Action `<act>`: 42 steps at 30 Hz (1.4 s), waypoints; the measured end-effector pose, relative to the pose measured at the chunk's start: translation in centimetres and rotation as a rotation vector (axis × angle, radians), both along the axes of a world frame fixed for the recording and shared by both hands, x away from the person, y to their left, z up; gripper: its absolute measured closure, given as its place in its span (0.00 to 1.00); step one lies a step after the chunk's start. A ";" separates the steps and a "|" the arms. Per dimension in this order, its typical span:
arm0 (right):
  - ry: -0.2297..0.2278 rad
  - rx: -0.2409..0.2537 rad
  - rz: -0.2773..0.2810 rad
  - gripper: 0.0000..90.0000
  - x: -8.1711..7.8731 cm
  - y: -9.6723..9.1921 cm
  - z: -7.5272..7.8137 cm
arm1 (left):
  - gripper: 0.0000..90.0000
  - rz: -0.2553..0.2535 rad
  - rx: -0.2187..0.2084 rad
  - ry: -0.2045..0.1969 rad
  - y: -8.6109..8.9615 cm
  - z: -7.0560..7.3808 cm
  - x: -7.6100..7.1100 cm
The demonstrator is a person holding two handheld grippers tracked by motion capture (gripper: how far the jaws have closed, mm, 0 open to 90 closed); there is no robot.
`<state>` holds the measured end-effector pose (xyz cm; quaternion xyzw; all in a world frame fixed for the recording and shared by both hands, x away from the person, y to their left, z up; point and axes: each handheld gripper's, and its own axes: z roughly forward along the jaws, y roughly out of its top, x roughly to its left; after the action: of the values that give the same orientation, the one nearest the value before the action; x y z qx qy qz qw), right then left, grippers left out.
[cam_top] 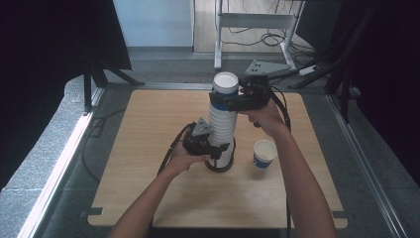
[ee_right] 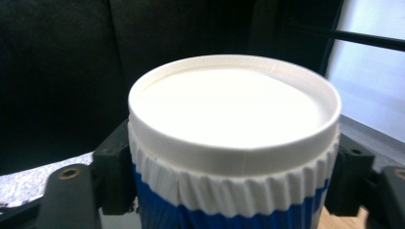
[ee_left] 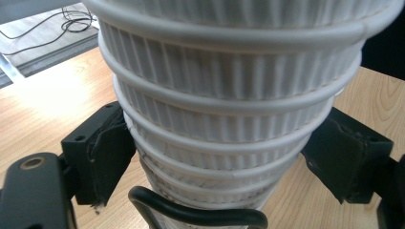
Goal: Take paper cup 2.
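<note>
A tall stack of white ribbed paper cups (cam_top: 221, 130) stands upside down near the middle of the wooden table (cam_top: 148, 124), its foot in a dark ring (cam_top: 219, 167). My left gripper (cam_top: 217, 148) is shut on the lower part of the stack (ee_left: 224, 109), with a pad pressed on each side. The top cup (cam_top: 225, 85) has a blue band and a white bottom facing up. My right gripper (cam_top: 232, 99) is shut on this top cup (ee_right: 234, 119), its jaws on both sides just below the rim.
A single blue and white paper cup (cam_top: 264, 153) stands upright on the table to the right of the stack. A white metal frame (cam_top: 252, 22) and floor cables lie beyond the far edge. Black curtains hang left and right.
</note>
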<state>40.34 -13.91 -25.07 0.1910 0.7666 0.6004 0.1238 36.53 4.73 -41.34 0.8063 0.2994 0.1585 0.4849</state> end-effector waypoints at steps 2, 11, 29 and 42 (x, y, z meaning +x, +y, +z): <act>-0.002 -0.003 0.002 0.27 0.0 0.0 0.0 | 0.16 0.001 0.001 0.000 0.0 0.0 0.0; -0.035 0.046 -0.025 0.29 -0.4 -0.3 1.1 | 0.16 -0.004 -0.004 0.008 0.0 0.0 0.0; -0.151 0.115 -0.049 0.30 -3.1 -2.2 6.4 | 0.16 -0.007 0.009 0.006 0.0 0.0 0.0; -0.160 0.169 -0.035 0.30 -5.4 -5.6 5.0 | 0.16 -0.003 0.009 0.010 0.0 0.0 0.0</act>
<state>34.89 -19.53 -20.03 0.1656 0.6974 0.6741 0.1787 36.50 4.72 -41.33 0.8098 0.2997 0.1552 0.4800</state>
